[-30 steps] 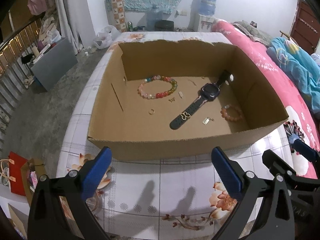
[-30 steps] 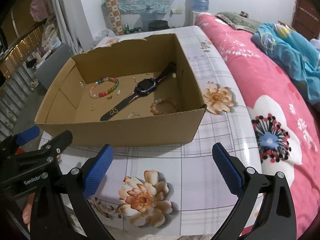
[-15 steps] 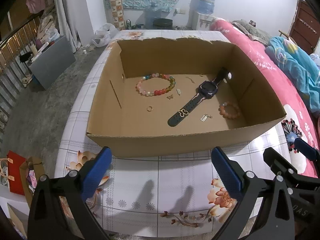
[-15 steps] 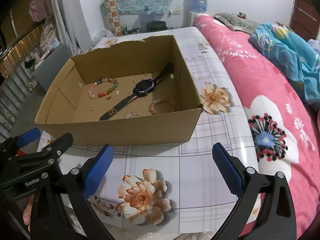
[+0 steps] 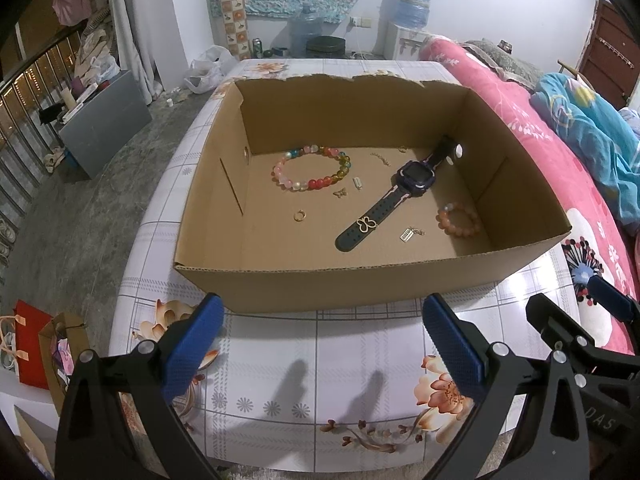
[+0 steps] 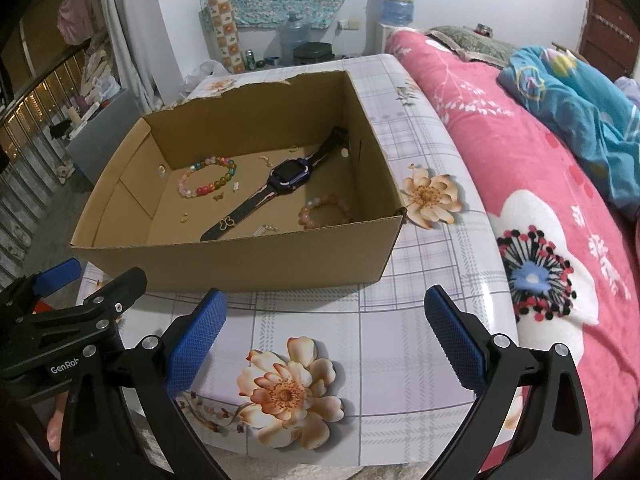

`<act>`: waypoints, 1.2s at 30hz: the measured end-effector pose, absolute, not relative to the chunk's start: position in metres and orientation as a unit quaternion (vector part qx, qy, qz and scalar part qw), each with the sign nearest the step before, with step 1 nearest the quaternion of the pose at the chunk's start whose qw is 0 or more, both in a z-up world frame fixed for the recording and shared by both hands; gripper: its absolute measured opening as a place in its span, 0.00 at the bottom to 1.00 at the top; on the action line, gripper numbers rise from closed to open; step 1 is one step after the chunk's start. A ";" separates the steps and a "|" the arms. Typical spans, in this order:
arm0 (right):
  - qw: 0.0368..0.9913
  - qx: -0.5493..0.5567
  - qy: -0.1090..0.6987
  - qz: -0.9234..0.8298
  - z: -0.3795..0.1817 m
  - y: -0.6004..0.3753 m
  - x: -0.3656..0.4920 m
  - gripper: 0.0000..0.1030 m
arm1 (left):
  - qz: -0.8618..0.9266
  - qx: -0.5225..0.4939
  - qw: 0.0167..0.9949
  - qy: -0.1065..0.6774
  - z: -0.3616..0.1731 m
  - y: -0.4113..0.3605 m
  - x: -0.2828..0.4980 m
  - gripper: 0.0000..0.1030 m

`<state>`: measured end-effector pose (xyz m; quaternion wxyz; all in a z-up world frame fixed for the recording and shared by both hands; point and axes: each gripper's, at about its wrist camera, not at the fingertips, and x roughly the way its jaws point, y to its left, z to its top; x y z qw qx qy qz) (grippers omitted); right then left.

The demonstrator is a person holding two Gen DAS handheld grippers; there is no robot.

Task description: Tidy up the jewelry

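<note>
On the bench [image 5: 320, 364], covered w/ a white plaid cloth printed w/ peach flowers, sits a shallow open brown cardboard box [image 5: 320, 284] w/ a torn back rim. All the jewelry lies loose on the box floor. A multicolour round-bead bracelet [image 5: 312, 167] lies toward the back left. A dark purple smartwatch w/ a black perforated strap [image 5: 404, 192] lies diagonally across the middle, its far strap end up against the right wall; a small gold butterfly charm [image 5: 367, 224] rests on the near strap. A peach-orange bead bracelet [image 5: 458, 220] lies near the right wall, front. Small bits are scattered between: a gold ring [image 5: 299, 215] left of the watch strap, a tiny gold butterfly piece [image 5: 340, 192] and a small white clip [image 5: 357, 182] just beside the big bracelet, a silver rectangular charm [image 5: 406, 235] betw. the strap and the orange bracelet, a short thin chain [image 5: 380, 157] near the back wall.

Left claw [image 5: 320, 350] hangs over the bench in front of the box's near wall, blue-padded jaws spread wide, holding nothing. Right claw [image 6: 326, 344] is alongside it, to its right, also short of the box, jaws equally wide apart & empty. A pink floral bed quilt [image 6: 540, 168] runs along the bench's right side, a blue blanket [image 6: 580, 108] on it.
</note>
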<state>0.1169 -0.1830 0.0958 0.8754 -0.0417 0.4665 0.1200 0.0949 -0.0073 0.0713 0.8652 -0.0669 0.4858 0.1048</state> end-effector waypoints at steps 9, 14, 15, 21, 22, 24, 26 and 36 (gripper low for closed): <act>0.876 -0.041 0.466 0.120 0.096 -0.183 0.117 0.92 | 0.105 -0.067 0.865 0.486 0.072 -0.007 0.095 0.95; 0.876 -0.041 0.466 0.120 0.096 -0.183 0.117 0.92 | 0.104 -0.068 0.864 0.487 0.071 -0.007 0.095 0.95; 0.876 -0.041 0.466 0.120 0.096 -0.183 0.117 0.92 | 0.104 -0.068 0.864 0.487 0.071 -0.007 0.095 0.95; 0.876 -0.041 0.466 0.120 0.096 -0.183 0.117 0.92 | 0.106 -0.069 0.865 0.486 0.071 -0.006 0.094 0.95; 0.876 -0.041 0.466 0.120 0.096 -0.183 0.117 0.92 | 0.106 -0.069 0.865 0.486 0.072 -0.006 0.094 0.95; 0.876 -0.040 0.466 0.120 0.096 -0.183 0.117 0.92 | 0.106 -0.069 0.864 0.487 0.071 -0.006 0.093 0.95; 0.876 -0.041 0.466 0.120 0.096 -0.182 0.117 0.92 | 0.107 -0.069 0.865 0.486 0.071 -0.006 0.094 0.95; 0.876 -0.041 0.466 0.119 0.096 -0.181 0.117 0.92 | 0.107 -0.070 0.864 0.486 0.072 -0.005 0.093 0.95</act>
